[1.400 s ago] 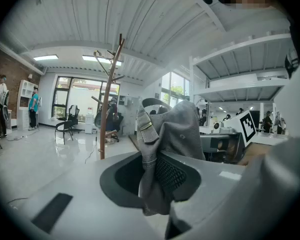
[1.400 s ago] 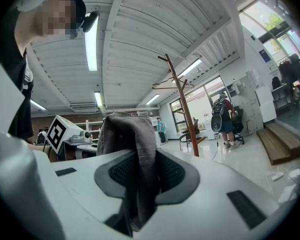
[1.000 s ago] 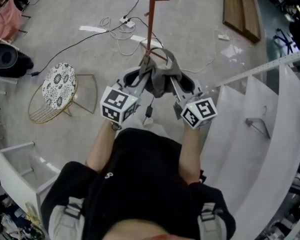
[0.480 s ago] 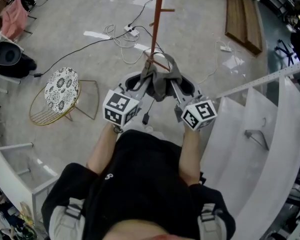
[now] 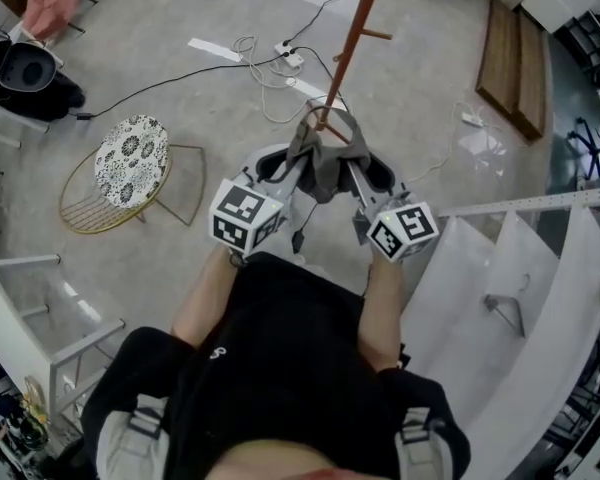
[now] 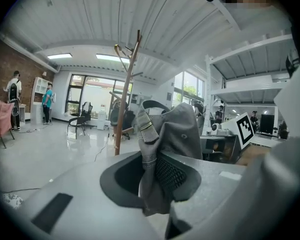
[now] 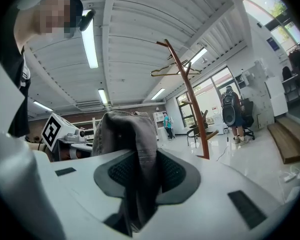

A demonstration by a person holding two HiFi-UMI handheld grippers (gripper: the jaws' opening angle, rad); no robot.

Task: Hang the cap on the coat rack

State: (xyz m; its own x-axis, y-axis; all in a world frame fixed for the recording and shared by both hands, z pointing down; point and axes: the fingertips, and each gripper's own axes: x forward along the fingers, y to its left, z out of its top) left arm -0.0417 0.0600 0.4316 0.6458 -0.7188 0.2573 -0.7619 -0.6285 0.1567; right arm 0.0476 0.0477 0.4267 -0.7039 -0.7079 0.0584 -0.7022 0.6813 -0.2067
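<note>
The left tool (image 5: pixel 292 168) and right tool (image 5: pixel 358 173) each clamped a fold of the gray cap (image 5: pixel 326 158), held between them beside the coat rack (image 5: pixel 352 43).

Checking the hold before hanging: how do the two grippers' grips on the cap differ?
The left gripper pinches the cap by its strap buckle; the right gripper pinches plain fabric. The left gripper holds the cap's left side, the right gripper its right. Both are shut on it.

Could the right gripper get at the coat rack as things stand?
Probably yes: the coat rack stands straight ahead of the right gripper with nothing between, though its jaws are shut on the cap.
</note>
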